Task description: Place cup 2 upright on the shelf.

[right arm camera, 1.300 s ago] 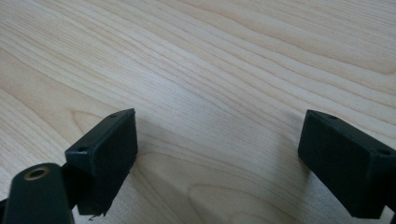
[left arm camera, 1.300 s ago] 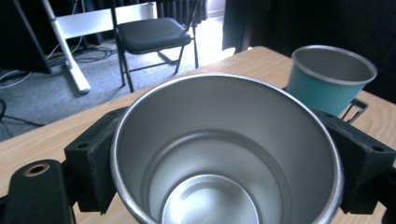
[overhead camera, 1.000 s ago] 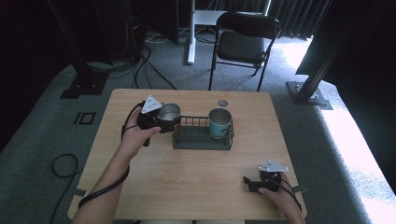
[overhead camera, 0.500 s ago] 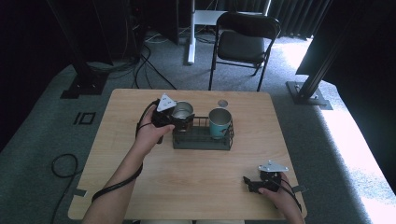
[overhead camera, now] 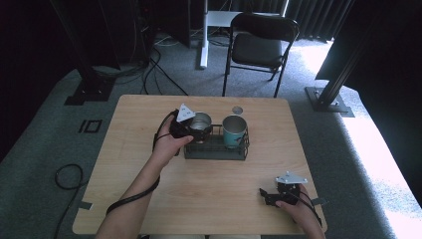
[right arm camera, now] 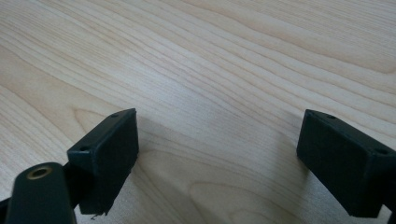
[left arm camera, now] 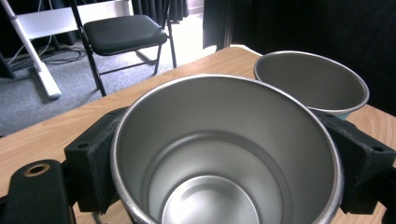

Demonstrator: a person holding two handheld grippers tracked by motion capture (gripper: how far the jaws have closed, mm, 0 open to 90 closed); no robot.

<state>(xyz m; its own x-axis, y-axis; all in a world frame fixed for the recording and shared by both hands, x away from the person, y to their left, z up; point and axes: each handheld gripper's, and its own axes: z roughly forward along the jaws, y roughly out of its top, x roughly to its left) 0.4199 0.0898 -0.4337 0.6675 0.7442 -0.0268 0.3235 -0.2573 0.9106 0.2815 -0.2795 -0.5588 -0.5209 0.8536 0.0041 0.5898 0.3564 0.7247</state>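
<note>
Wide wooden counter (overhead camera: 149,199) under everything. On it, just ahead of the left hand-held gripper (overhead camera: 191,127), the dark wire rack (overhead camera: 215,152) sits with its long side running across the counter — well away from the right hand-held gripper (overhead camera: 268,195), which is down at the near corner.

Left hand-held gripper now: its jaws are clamped on either side of a steel cup (left arm camera: 224,154), one black pad against each wall, cup upright and mouth open to the camera in the left gripper view. From the high view that steel cup (overhead camera: 200,124) is at the near-left end of the rack; whether it has bottomed out inside or is held just above the wires, I cannot tell. Just beyond it, on the far side from the left hand-held gripper, stands the teal cup (overhead camera: 234,131) at the rack's other end — its steel rim (left arm camera: 312,77) shows close beside the held cup, the two near each other, contact not clear.

Right hand-held gripper (right arm camera: 217,154) — jaws spread wide, nothing between them but bare wood grain, held low over the counter in the person's right hand.

Smallest item: a little round lid (overhead camera: 237,109) lying flat on the counter just past the teal cup.
</note>
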